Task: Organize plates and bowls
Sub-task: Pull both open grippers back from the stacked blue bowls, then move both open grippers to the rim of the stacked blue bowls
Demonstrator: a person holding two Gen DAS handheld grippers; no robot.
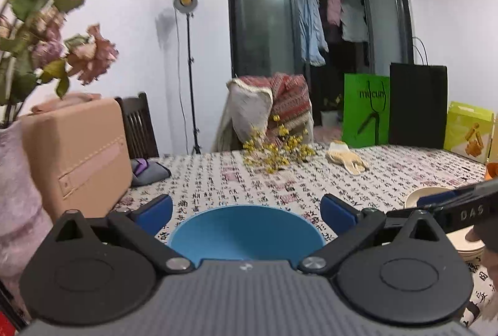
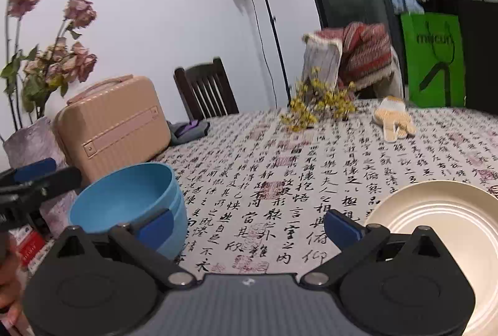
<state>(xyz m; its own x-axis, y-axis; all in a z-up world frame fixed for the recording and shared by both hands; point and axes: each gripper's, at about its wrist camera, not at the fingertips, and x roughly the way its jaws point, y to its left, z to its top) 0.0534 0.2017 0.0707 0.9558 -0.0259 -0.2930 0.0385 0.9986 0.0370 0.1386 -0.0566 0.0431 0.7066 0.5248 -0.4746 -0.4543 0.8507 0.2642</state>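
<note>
While my left gripper [image 1: 246, 208] is hovering with fingers spread over the stacked blue bowls [image 1: 247, 233], I am keeping my right gripper [image 2: 249, 222], equally spread, beside the cream plate [image 2: 435, 221].

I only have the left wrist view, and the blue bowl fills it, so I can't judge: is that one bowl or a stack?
Observer: A stack. The right wrist view shows the blue bowl nested in a second blue bowl.
Operator: Is the right gripper holding anything?
Observer: No. The right gripper is open, its fingers over bare tablecloth between the bowls and the plate.
Operator: What is the plate like?
Observer: The cream plate has concentric ridges, and the part that shows is bare.
</note>
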